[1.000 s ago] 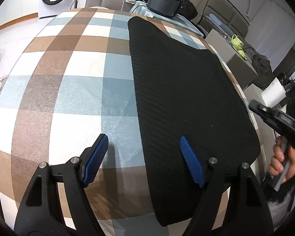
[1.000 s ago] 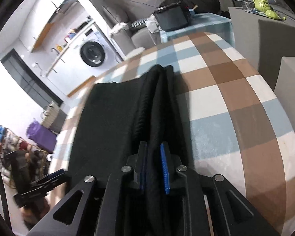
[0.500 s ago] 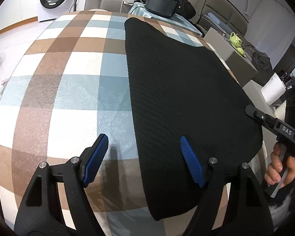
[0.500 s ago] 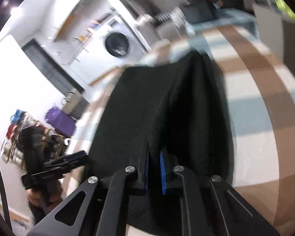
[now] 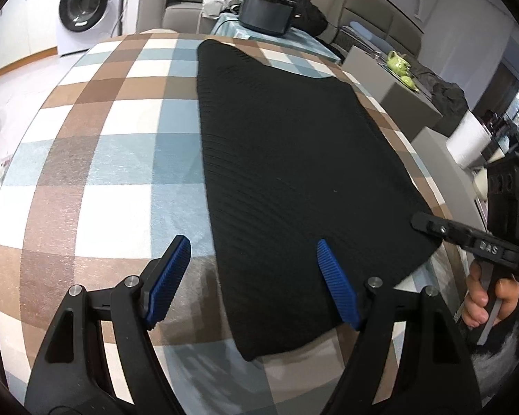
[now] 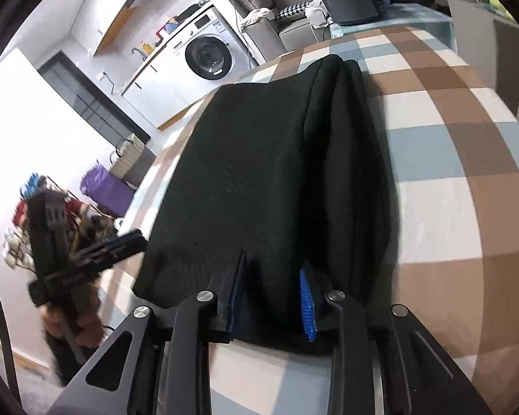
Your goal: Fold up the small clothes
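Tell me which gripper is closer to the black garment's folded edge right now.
Right. The right gripper straddles the black garment at its folded edge, jaws partly open. The left gripper hovers open over the opposite edge.

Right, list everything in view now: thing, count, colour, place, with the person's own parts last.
black garment: 1, black, flat on tablecloth
tablecloth: 1, brown, blue and white check, covering table
washing machine: 1, white, far left
black case: 1, black, beyond table
teapot: 1, green, on grey side unit
paper roll: 1, white, far right
left gripper: 1, black with blue pads, open above garment's near edge
right gripper: 1, same, parted around garment edge
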